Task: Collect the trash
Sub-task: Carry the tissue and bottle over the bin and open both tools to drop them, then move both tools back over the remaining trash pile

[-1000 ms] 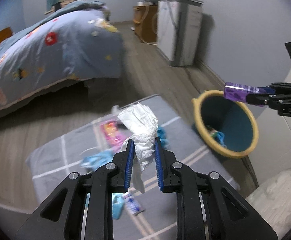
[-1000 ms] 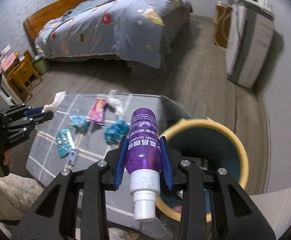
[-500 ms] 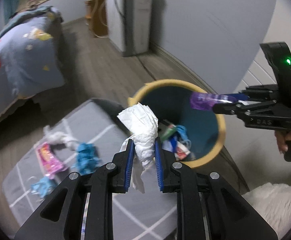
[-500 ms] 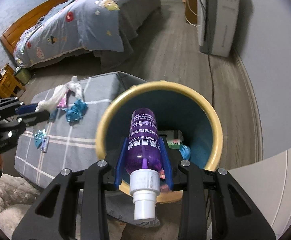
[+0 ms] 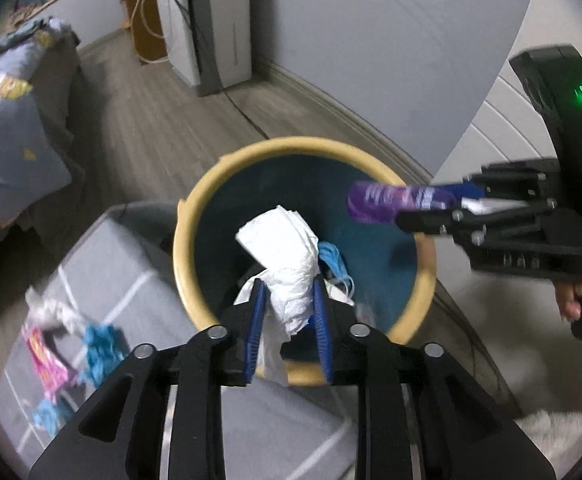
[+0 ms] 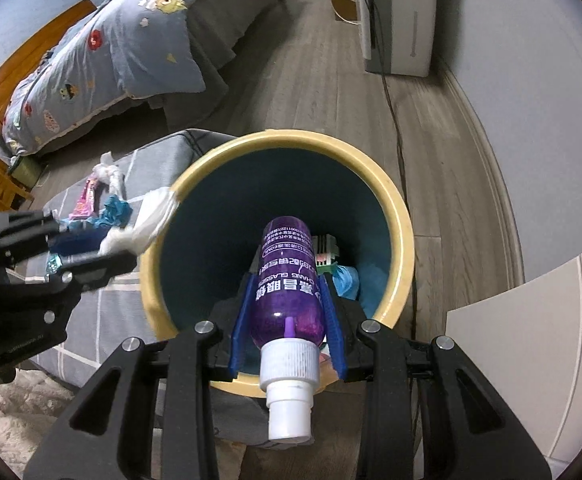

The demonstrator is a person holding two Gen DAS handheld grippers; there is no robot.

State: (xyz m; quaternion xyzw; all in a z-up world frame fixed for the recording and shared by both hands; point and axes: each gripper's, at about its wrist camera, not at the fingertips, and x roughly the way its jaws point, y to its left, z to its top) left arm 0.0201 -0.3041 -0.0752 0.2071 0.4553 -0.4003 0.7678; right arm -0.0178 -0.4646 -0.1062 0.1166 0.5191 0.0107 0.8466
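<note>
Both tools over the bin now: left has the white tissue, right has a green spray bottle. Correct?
Not quite: the spray bottle in the right tool is purple, as the right wrist view shows. The left tool does hold the white tissue over the bin.

trash on the ottoman [image 5: 91,344] blurred, bin [image 6: 395,216] bottom partly hidden behind purple bottle [image 6: 287,280]

The trash bin [image 6: 395,216] mouth lies open below, with only a few scraps [image 6: 345,278] at its bottom. The purple spray bottle [image 5: 395,200] in the right gripper [image 5: 447,210] juts over its right rim, the crumpled tissue [image 5: 287,256] overhangs its near side.
</note>
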